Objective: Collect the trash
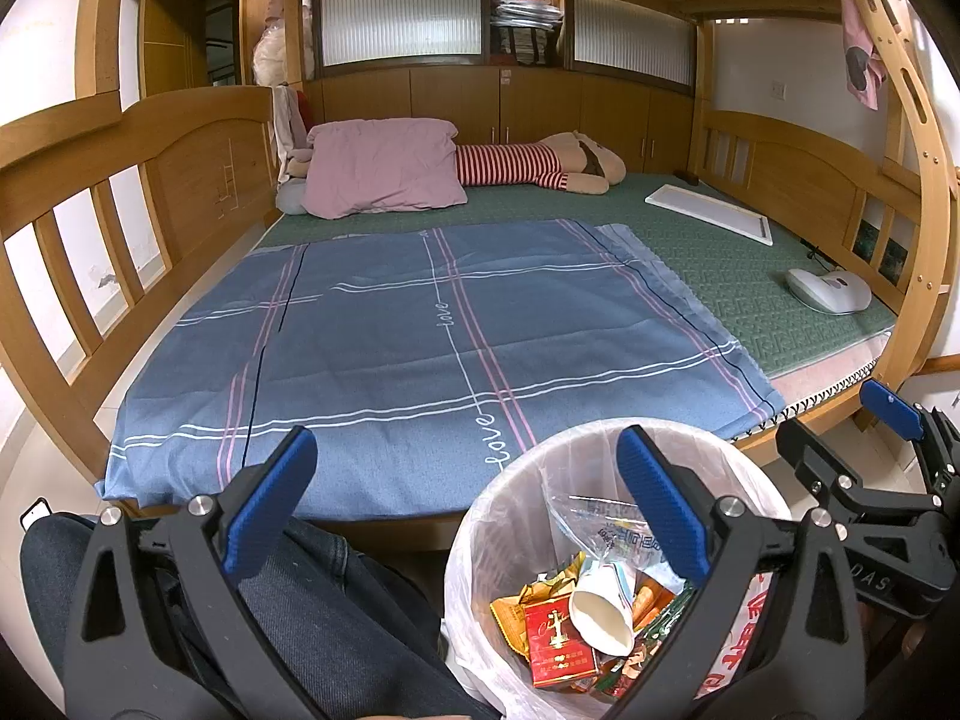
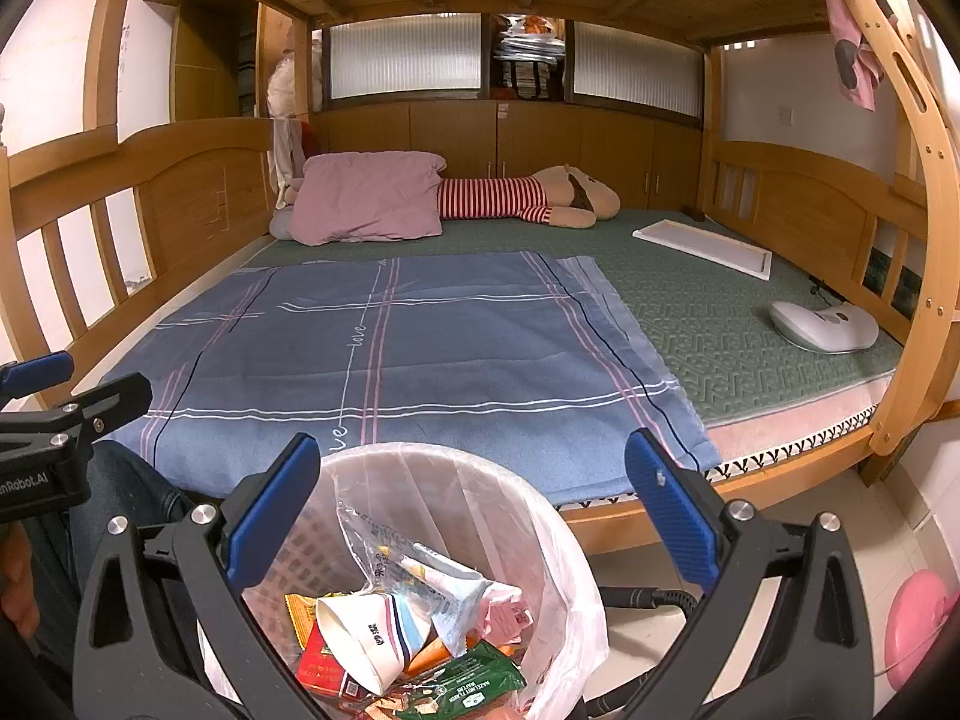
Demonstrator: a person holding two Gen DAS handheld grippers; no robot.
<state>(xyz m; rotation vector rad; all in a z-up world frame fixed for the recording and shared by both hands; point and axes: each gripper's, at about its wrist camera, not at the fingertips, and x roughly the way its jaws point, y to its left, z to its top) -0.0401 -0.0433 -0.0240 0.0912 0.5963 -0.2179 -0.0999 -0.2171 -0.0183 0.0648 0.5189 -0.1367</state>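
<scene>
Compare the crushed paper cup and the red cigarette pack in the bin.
The paper cup is white, squashed and tipped on its side with its mouth showing; the red cigarette pack is a flat box, red with gold print, and keeps its shape. The cup lies partly on top of the pack. Both sit among wrappers inside the lined trash bin.

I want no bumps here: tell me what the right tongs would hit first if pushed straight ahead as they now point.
Most likely the far rim of the trash bin, whose bag sits between the open right tongs. If they cleared it, the blue sheet on the bed comes next. Depth is hard to judge in this fisheye view.
</scene>
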